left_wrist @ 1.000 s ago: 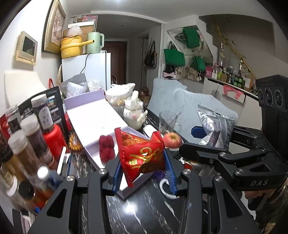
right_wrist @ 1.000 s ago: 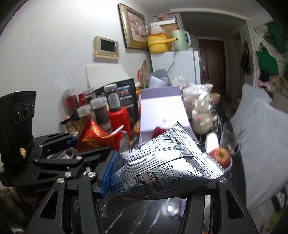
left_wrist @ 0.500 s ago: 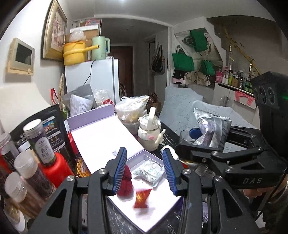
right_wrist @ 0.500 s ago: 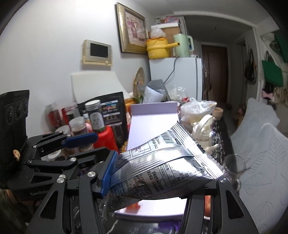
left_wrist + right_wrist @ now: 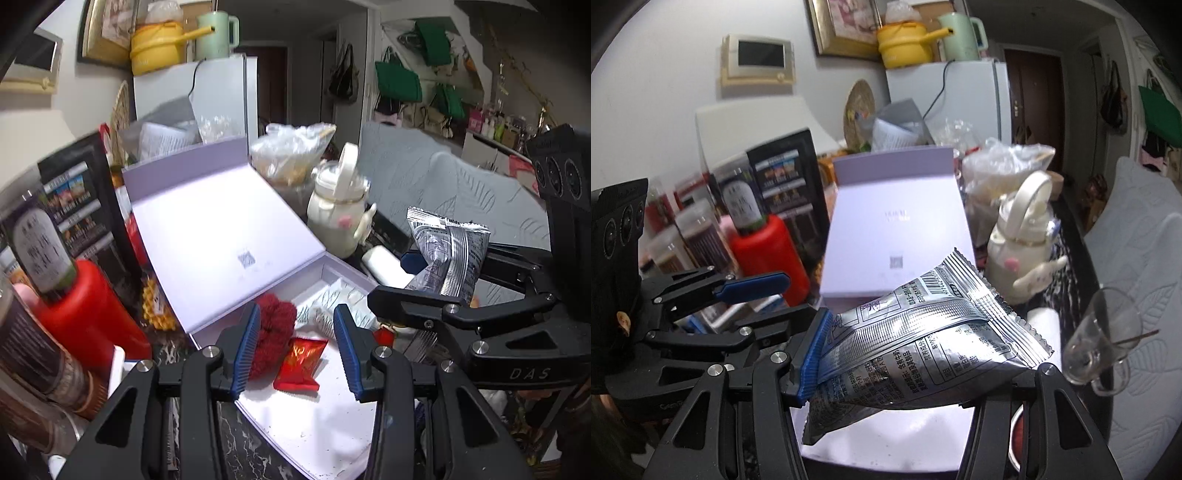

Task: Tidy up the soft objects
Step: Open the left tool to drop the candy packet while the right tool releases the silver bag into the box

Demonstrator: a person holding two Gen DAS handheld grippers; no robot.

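The red snack packet (image 5: 300,363) lies flat on the white floor of the open lilac box (image 5: 332,435), seen from the left wrist. A fuzzy red pompom (image 5: 275,332) sits just beside it, touching its left edge. A pale wrapped sachet (image 5: 325,314) rests a little further in. The left tool (image 5: 296,310) hangs above these things with its blue pads spread apart and nothing between them. The box lid (image 5: 221,236) stands tilted back behind. A red bottle (image 5: 85,314) stands to its left and a white teapot (image 5: 338,218) to its right, both on the dark marbled tabletop (image 5: 240,443). On the right of this view the right tool (image 5: 395,277) pinches a silver snack packet (image 5: 448,254), held clear of the tabletop near the box's right edge.

From the right wrist, the silver snack packet (image 5: 923,339) fills the middle, crosswise between the fingers of the right tool (image 5: 931,343). The blue left pad presses into the packet's side; the right pad is hidden behind the foil. The packet hangs over the white floor of the box (image 5: 886,435), with the lid (image 5: 897,229) sloping up behind it. The left tool (image 5: 798,293) shows at the left, side-on and empty, its fingers apart. The red bottle (image 5: 768,251) stands beyond it. The teapot (image 5: 1019,251) is right of the lid, and an empty glass (image 5: 1108,332) stands tilted in the view at the far right.
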